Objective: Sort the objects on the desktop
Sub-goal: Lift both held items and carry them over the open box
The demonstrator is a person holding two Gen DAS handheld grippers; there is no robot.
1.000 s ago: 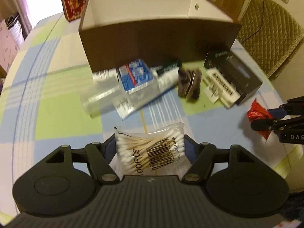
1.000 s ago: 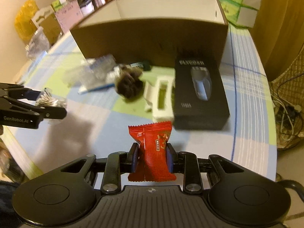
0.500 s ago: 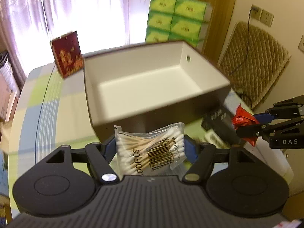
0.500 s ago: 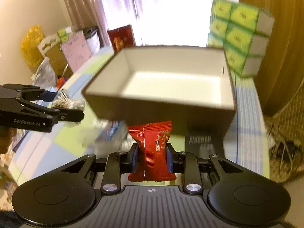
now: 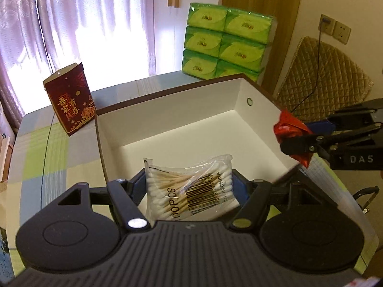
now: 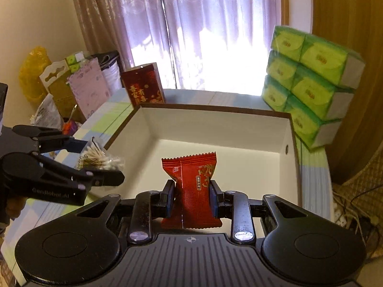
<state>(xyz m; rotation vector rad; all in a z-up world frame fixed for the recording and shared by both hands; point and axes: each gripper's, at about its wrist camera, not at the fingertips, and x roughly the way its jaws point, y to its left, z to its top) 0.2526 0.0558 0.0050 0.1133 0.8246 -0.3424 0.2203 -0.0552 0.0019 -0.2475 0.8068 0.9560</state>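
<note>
Left gripper [image 5: 189,186] fingers clamping cotton swab bag [image 5: 191,191], swabs crosswise, right gripper [image 6: 191,197] fingers pinching red candy packet [image 6: 192,186] upright, its bottom edge hidden, over white box [image 6: 215,124].

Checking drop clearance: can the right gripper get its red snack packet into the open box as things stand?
Probably yes. The right gripper, shut on the red snack packet, sits at the near wall of the box, whose open top is uncovered. The left gripper is off to the side.

Right claw [image 6: 192,197] grips red snack packet [image 6: 191,186] — above white box [image 6: 215,129].
</note>
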